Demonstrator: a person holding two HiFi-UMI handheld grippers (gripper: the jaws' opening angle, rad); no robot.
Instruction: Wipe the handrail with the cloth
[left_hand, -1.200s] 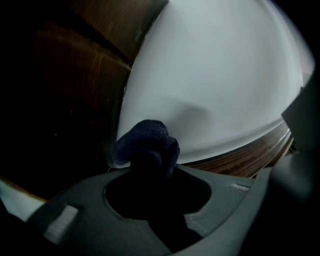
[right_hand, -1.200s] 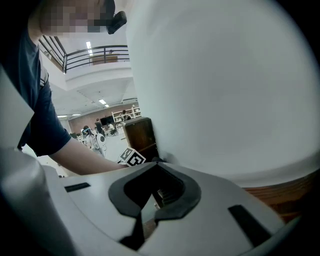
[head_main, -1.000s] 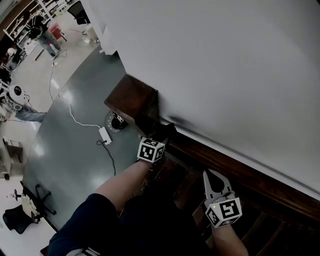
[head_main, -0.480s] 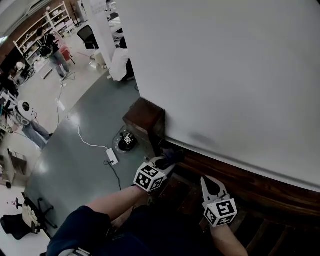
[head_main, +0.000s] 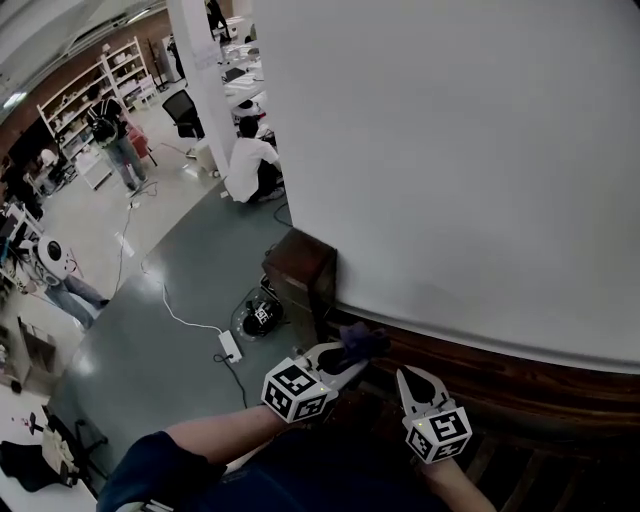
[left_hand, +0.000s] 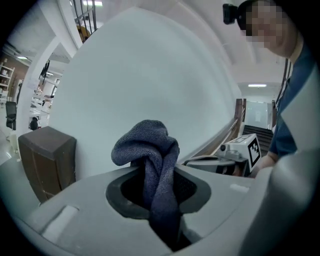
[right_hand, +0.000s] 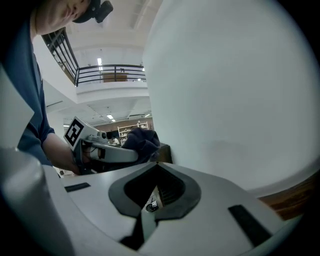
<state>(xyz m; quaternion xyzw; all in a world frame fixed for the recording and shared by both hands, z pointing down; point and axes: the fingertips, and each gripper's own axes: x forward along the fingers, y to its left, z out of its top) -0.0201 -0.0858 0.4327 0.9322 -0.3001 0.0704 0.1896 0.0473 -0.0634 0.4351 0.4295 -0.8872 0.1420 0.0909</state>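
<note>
My left gripper (head_main: 350, 358) is shut on a bunched dark blue cloth (head_main: 363, 342), held at the lower end of the dark wooden handrail (head_main: 500, 368) that runs along the white wall. In the left gripper view the cloth (left_hand: 150, 152) sticks up from between the jaws of that gripper (left_hand: 159, 187). Whether it touches the rail is hidden. My right gripper (head_main: 410, 380) hovers just right of it, shut and holding nothing. The right gripper view shows its own closed jaws (right_hand: 155, 189), with the left gripper (right_hand: 107, 154) and the cloth (right_hand: 142, 141) beyond.
A square brown newel post (head_main: 300, 265) ends the rail at the left. Below lies a grey-green floor with a white cable and power strip (head_main: 229, 346) and a round dark device (head_main: 260, 318). A seated person (head_main: 250, 160), shelves and other people are farther off. Stairs (left_hand: 257, 137) rise behind.
My left gripper has carried the cloth along the rail away from the newel post, closer to my right gripper. The head camera has tilted up, so more of the room shows.
</note>
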